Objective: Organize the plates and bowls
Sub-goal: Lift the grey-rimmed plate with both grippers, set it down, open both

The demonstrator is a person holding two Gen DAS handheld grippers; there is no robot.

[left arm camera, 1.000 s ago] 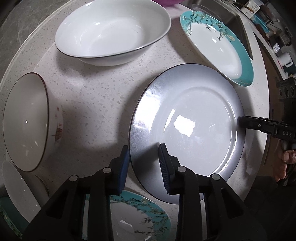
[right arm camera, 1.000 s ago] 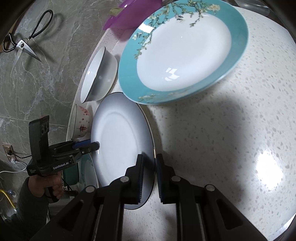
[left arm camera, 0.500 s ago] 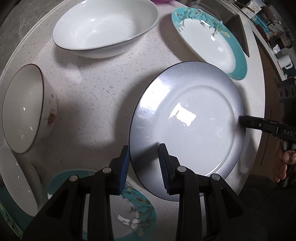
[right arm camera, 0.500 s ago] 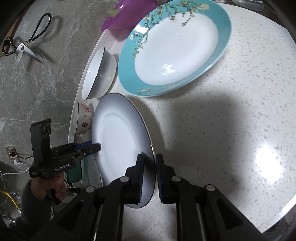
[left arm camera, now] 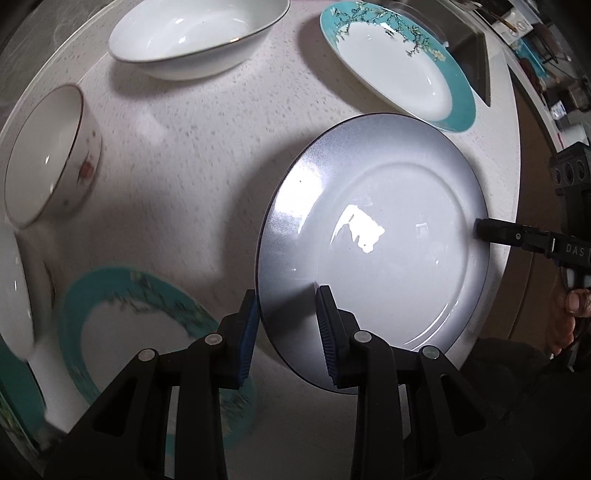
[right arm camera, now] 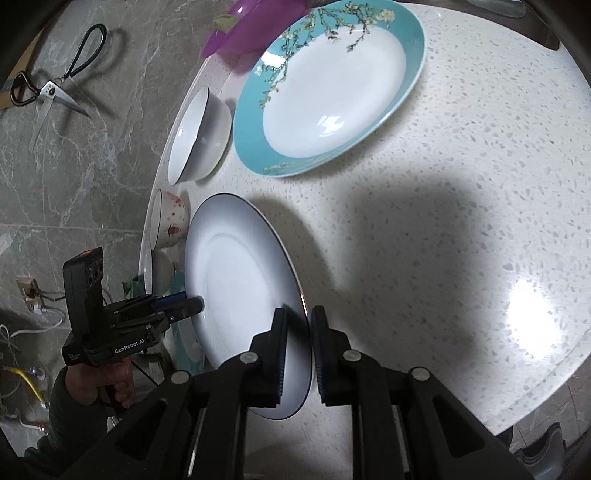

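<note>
Both grippers hold one grey-rimmed white plate above the speckled round table, each on an opposite edge. My left gripper is shut on its near rim. My right gripper is shut on the far rim of the same plate; its finger also shows in the left wrist view. A teal floral plate lies at the back right, another teal floral plate lies blurred under my left gripper. A large white bowl and a small flowered bowl stand on the table.
A further white bowl sits at the left table edge. Scissors lie on the grey marble floor. A purple dish is at the table's far edge. The left gripper and hand show in the right wrist view.
The grey-rimmed plate has risen off the table between both grippers. The table and other dishes have dropped back in view; more of the teal plate under my left gripper shows.
</note>
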